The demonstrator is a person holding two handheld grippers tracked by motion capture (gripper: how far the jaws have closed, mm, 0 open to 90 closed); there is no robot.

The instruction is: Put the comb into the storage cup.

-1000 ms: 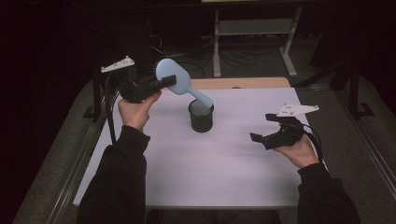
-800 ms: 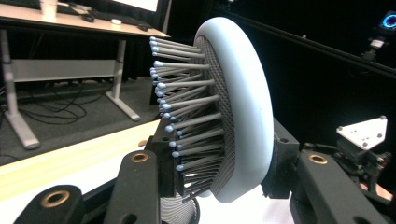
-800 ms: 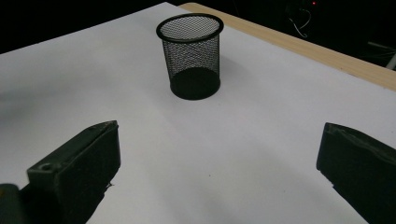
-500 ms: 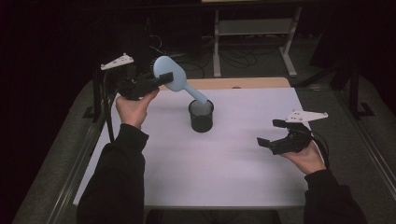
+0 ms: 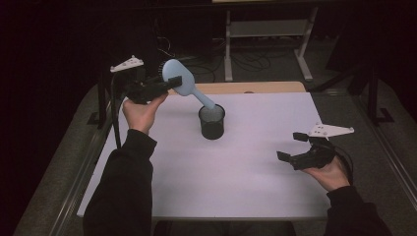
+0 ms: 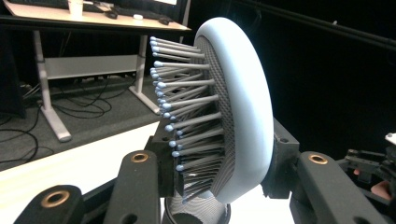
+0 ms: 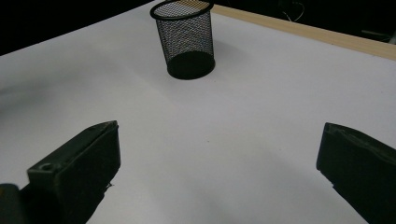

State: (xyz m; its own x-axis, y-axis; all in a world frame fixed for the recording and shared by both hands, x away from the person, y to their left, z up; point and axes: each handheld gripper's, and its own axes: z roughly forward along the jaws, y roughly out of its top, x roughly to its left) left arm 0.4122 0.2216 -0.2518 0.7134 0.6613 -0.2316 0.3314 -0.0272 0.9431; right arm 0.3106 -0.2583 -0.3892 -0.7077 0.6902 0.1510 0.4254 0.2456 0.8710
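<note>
A light blue hairbrush [image 5: 178, 78] hangs tilted over the table, with my left gripper [image 5: 164, 84] shut on its oval head. Its handle slants down to the right and ends at the mouth of a black mesh cup [image 5: 212, 123]. In the left gripper view the bristled head [image 6: 233, 107] stands clamped between both black jaws, and the cup [image 6: 196, 213] lies just below. My right gripper [image 5: 290, 146] hovers low over the right side of the white table [image 5: 246, 187], open and holding nothing. The right gripper view has the cup [image 7: 187, 39] standing upright beyond the wide-apart jaws of the right gripper [image 7: 219, 154].
A wooden strip [image 5: 255, 87] runs along the table's far edge. Beyond it stand a white desk frame [image 5: 265, 34] and floor cables. A metal rail [image 5: 83, 177] borders the left side of the table.
My right gripper has drifted to the right and toward the near edge, sinking a little. The left gripper and the brush have barely shifted.
</note>
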